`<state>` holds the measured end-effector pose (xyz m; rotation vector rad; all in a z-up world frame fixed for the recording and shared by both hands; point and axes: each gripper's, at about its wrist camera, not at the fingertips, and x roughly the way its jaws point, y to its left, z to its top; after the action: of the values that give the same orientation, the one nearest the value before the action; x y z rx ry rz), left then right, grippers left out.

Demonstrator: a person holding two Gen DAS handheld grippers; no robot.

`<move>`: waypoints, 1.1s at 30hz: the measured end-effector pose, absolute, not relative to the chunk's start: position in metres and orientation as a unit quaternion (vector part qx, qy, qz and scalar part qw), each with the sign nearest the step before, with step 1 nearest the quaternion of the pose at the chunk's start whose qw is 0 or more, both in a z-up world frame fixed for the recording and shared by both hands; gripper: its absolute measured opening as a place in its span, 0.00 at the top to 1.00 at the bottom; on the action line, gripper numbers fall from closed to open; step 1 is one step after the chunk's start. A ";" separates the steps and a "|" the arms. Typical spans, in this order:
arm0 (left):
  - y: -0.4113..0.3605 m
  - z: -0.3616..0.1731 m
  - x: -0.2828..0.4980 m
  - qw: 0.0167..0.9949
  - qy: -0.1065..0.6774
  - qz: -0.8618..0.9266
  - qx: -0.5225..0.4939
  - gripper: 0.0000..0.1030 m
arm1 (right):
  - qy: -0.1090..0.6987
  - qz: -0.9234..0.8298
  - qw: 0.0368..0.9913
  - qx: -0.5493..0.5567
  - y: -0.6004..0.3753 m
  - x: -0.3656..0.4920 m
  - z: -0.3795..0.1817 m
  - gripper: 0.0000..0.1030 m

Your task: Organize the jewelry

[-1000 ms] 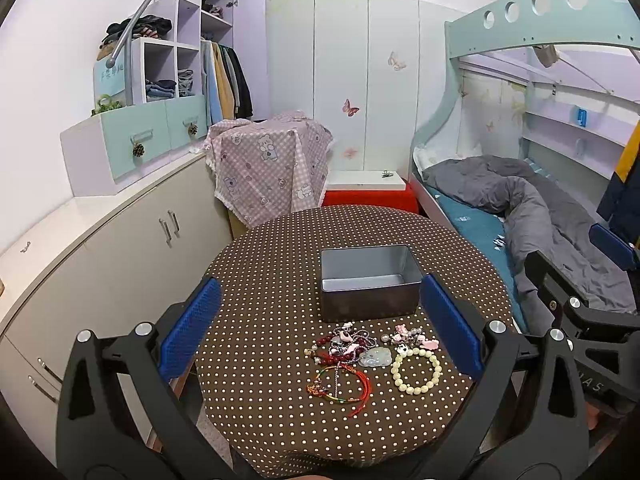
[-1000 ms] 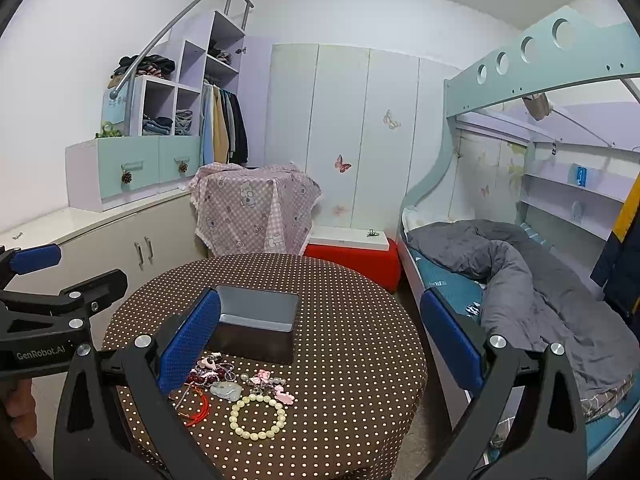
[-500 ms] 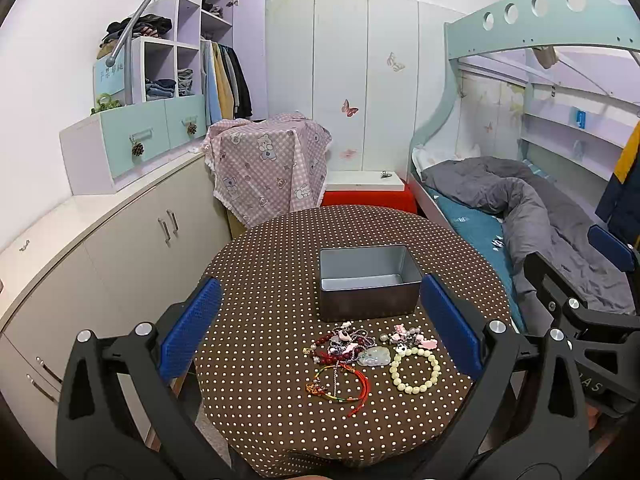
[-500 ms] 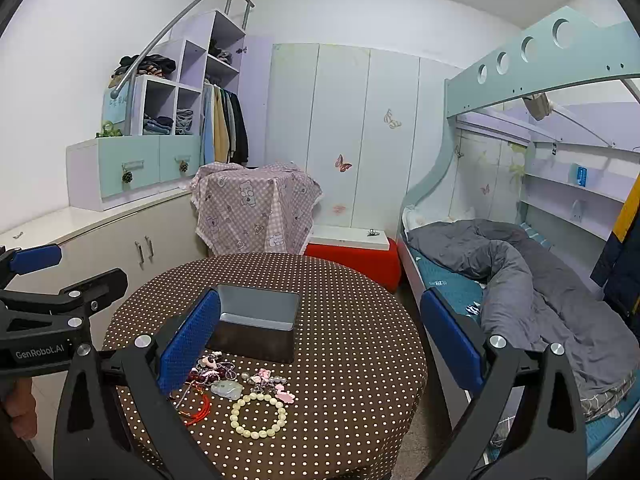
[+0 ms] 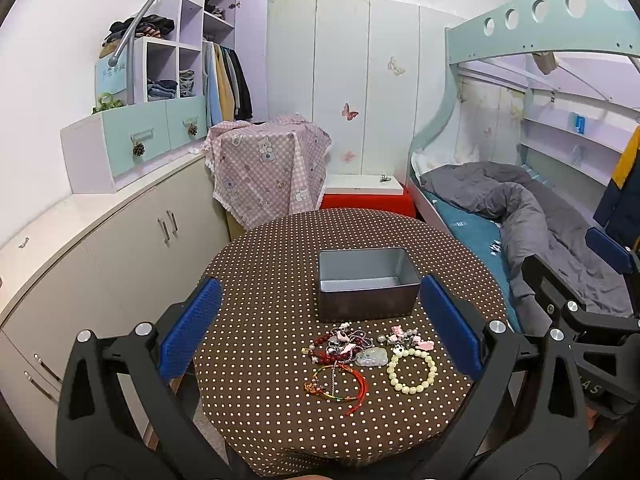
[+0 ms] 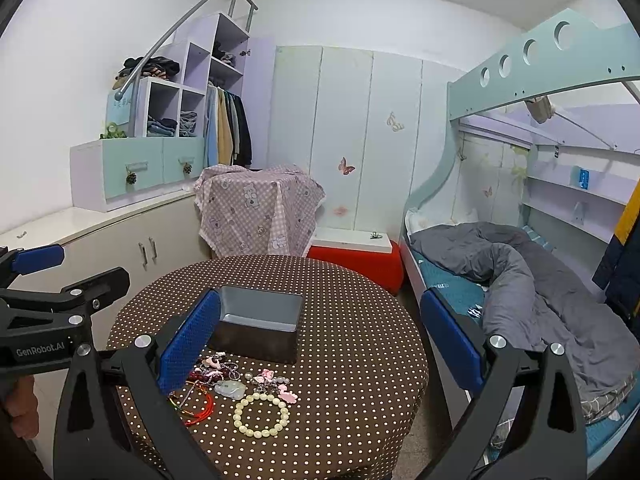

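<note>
little change is seen since earlier. the left gripper point(image 5: 320, 328) and right gripper point(image 6: 320, 344) are held wide, nothing gripped. jewelry point(image 5: 368, 356) is clustered before the tin box point(image 5: 366, 284), near the table's point(image 5: 260, 280) front edge.

Brown white-dotted tablecloth point(image 5: 260, 320); grey tin point(image 5: 366, 304).

This is a child's bedroom in a home. On the right stands a pale green bunk bed point(image 5: 540, 20) with a rumpled grey duvet point(image 5: 520, 208). The far wall holds white wardrobe doors point(image 5: 360, 80) with butterfly stickers; on the left, open shelves point(image 5: 180, 60) of folded clothes, hanging jackets point(image 5: 228, 80) and low cabinets point(image 5: 120, 240). Near stands a round table point(image 5: 260, 280) in a dotted brown cloth.
</note>
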<state>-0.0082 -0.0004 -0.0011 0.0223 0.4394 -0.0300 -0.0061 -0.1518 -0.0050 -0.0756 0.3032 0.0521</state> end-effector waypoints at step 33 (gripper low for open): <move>0.001 0.002 -0.003 0.974 0.226 -0.023 0.009 0.06 | 0.159 0.046 0.986 -0.028 -0.156 -0.005 -0.003 0.07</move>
<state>-0.0030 0.0007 0.0022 0.0189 0.4568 -0.0459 -0.0052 -0.1560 -0.0032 -0.0555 0.3194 0.0921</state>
